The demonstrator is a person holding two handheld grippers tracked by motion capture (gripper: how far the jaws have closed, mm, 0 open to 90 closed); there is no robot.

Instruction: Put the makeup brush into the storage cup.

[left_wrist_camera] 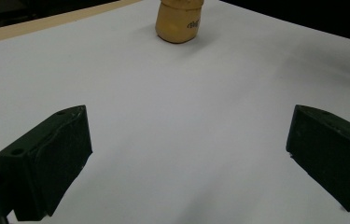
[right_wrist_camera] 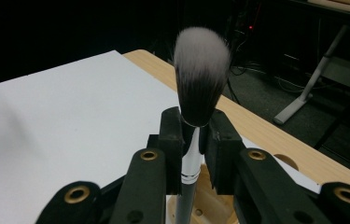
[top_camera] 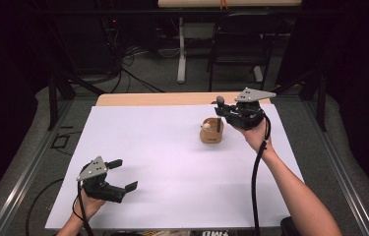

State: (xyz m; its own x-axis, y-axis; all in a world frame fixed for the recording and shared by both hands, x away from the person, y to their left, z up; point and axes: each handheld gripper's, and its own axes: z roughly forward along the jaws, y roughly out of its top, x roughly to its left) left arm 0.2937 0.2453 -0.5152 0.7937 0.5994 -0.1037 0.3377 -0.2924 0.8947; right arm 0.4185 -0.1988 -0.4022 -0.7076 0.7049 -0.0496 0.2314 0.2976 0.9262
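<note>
Left gripper (top_camera: 125,175) rests low at the near left of the white sheet (top_camera: 162,172) with its jaws spread wide and nothing between them, well apart from the wooden holder (top_camera: 211,132) at the far right. Our right gripper (top_camera: 220,112) is clamped on a makeup brush (right_wrist_camera: 199,88) by its ferrule, bristles up, handle running down into the holder just beneath. We judge the brush is best drawn straight up, so the holder does not tip.
</note>
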